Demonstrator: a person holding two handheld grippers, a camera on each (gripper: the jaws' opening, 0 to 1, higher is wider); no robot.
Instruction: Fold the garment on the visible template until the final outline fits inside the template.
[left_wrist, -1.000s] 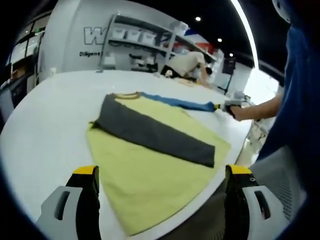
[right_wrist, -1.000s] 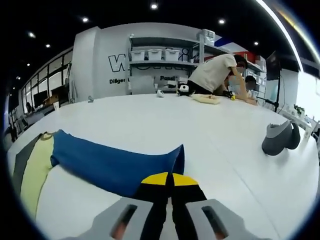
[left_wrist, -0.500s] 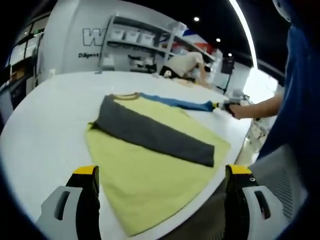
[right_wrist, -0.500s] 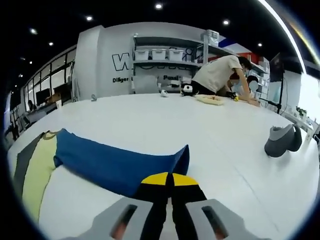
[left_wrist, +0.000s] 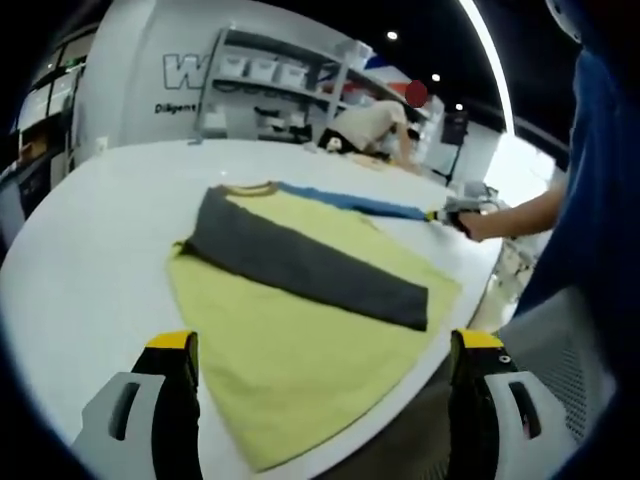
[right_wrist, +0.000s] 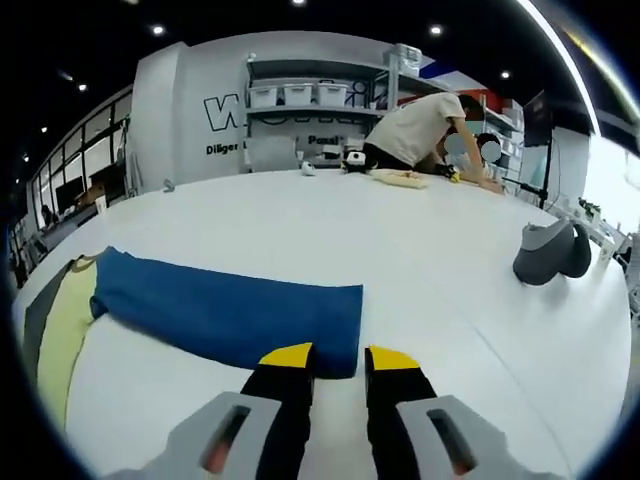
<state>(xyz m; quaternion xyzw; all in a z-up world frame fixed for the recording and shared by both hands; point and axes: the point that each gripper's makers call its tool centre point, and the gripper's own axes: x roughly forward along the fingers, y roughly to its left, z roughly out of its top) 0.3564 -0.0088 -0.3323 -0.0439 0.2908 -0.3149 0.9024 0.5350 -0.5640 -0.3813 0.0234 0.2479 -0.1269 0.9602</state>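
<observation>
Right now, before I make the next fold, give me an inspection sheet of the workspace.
Surface: white table, no template outline seen.
Job's things: yellow shirt lying flat, grey sleeve folded across it, blue sleeve stretched flat sideways.
Clutter: grey cap.
Grippers: left gripper open above shirt hem; right gripper open at blue cuff.
Cables: nothing seen.
Surroundings: shelving, person leaning over the table.

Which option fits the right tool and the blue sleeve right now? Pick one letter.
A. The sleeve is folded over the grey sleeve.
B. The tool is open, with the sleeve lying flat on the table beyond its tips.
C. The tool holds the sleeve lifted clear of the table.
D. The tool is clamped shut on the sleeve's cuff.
B: in the right gripper view the right tool shows a gap between its yellow tips, and the blue sleeve lies flat on the white table.
</observation>
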